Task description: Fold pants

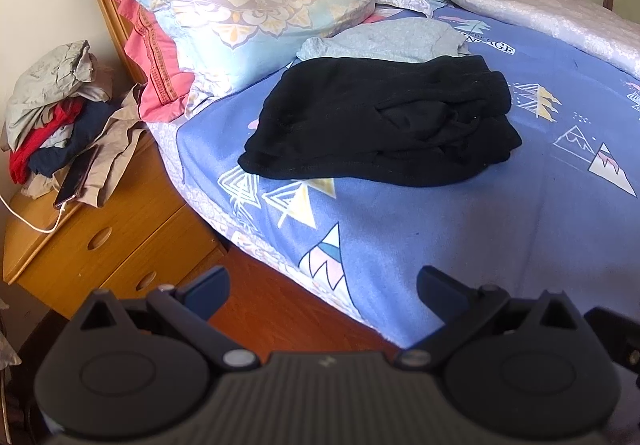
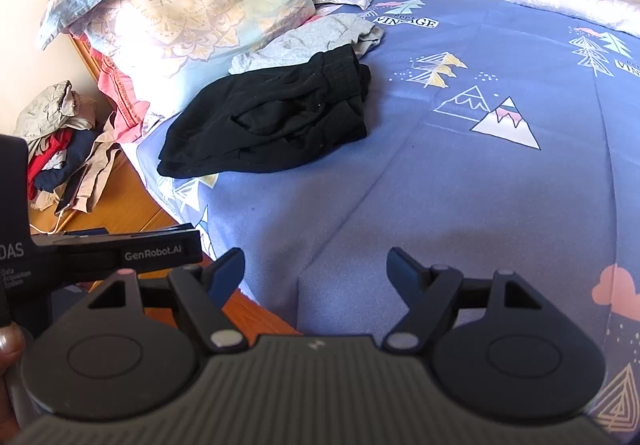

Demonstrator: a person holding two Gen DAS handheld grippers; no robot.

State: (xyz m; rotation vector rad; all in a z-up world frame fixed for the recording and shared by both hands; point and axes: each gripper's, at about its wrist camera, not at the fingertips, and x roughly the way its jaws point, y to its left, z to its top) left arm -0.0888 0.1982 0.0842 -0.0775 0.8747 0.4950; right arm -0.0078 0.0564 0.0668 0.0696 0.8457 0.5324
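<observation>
While both tongs hang wide and empty, the bunched black fabric pants (image 1: 380, 121) lie ahead on the blue patterned bedsheet (image 1: 500, 213). They sit straight ahead of the left gripper (image 1: 322, 291), forward-left of the right gripper (image 2: 316, 275), long axis crosswise; the left seems nearer.

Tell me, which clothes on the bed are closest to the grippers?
The black pants, folded on the blue sheet. The grey garment lies behind them, nearer the pillows.

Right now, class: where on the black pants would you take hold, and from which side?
Grip the black pants at the ribbed waistband, the bunched far right end, coming in from the open blue sheet on the right. That band is thick and raised, while pillows and a grey garment crowd the other sides.
</observation>
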